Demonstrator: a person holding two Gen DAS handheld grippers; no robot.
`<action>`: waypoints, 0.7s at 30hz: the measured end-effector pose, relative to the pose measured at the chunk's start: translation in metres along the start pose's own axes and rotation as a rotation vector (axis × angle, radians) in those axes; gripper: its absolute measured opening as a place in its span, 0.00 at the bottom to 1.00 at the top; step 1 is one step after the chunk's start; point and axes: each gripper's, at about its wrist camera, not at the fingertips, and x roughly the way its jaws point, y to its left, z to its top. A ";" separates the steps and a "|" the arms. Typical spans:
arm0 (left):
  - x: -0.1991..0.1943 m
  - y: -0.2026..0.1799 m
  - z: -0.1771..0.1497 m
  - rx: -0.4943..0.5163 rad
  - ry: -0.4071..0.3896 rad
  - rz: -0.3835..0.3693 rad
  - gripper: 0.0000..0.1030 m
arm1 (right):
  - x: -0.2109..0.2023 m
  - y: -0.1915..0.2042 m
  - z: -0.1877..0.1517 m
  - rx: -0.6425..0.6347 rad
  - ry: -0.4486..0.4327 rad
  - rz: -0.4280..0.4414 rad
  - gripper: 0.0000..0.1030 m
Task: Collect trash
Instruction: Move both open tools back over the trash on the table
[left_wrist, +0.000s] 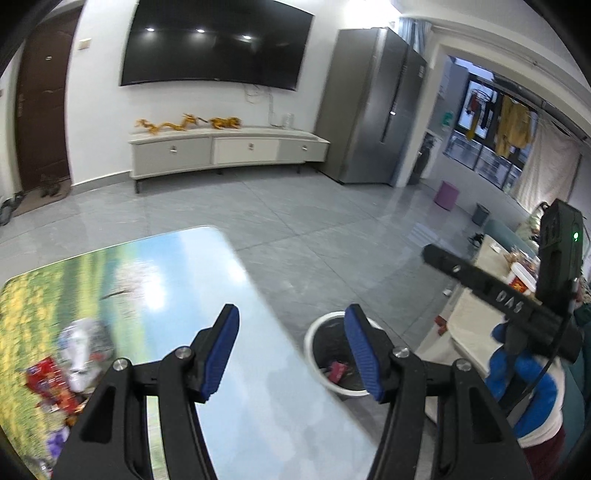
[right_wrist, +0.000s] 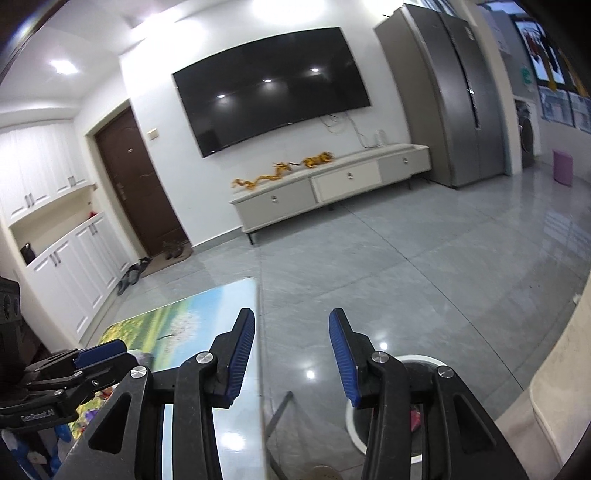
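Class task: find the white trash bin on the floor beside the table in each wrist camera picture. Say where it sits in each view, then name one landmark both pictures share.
Left wrist view: the white trash bin is low and right of centre, partly behind the left gripper's right-hand finger, with red trash inside.
Right wrist view: the bin is at the lower right, mostly hidden behind the right gripper.
Shared landmark: the wall television.

Left gripper (left_wrist: 291, 349) empty; right gripper (right_wrist: 291, 354) opening

Black two-finger grippers (left_wrist: 291, 347) with ribbed blue pads (left_wrist: 221, 354) and silver screws (left_wrist: 122, 364) are seen; a blue-and-white glove (left_wrist: 524, 384) is worn.
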 end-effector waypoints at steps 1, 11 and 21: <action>-0.007 0.011 -0.003 -0.010 -0.005 0.014 0.56 | 0.001 0.007 0.001 -0.011 0.002 0.011 0.39; -0.072 0.127 -0.061 -0.139 -0.017 0.194 0.56 | 0.027 0.081 -0.013 -0.126 0.084 0.120 0.41; -0.088 0.221 -0.119 -0.346 0.056 0.242 0.56 | 0.077 0.167 -0.073 -0.244 0.327 0.350 0.52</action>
